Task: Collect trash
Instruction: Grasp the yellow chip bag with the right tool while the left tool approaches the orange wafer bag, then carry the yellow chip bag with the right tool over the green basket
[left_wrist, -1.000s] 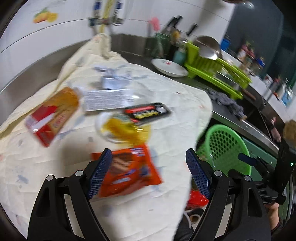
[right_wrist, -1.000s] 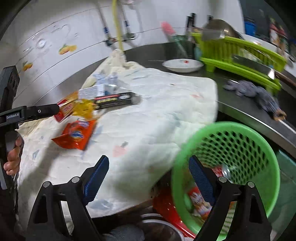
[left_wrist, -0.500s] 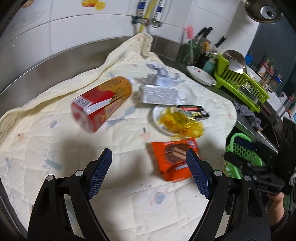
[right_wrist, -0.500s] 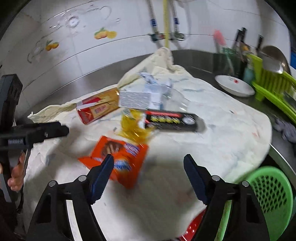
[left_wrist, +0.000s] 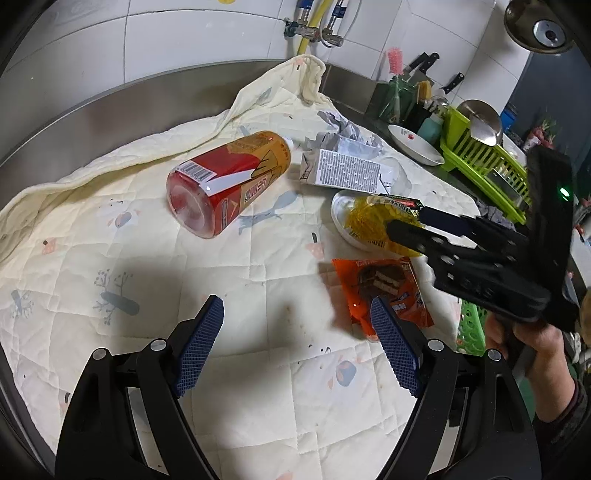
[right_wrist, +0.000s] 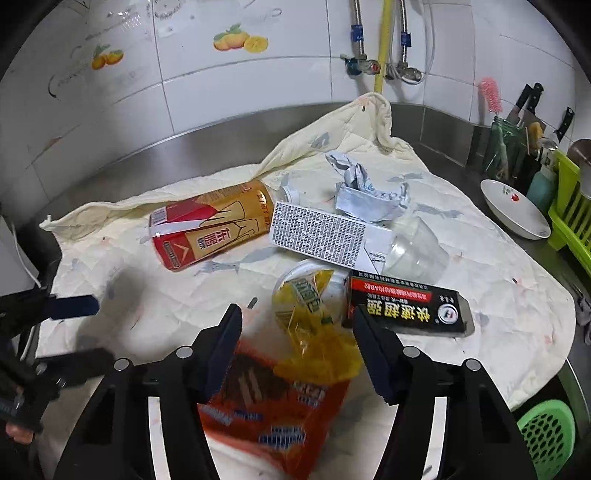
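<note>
Quilted cream cloth (left_wrist: 155, 280) lies bare and soft under my wide-apart, empty left gripper (left_wrist: 295, 347), while my right gripper (right_wrist: 295, 354) is closing over the crinkly orange wrapper (right_wrist: 273, 413) near the cloth's front edge.

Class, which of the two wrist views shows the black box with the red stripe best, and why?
The right wrist view: the black box lies whole, its label sharp. In the left wrist view only one end shows; the right gripper, jaws closing, hides the rest.
</note>
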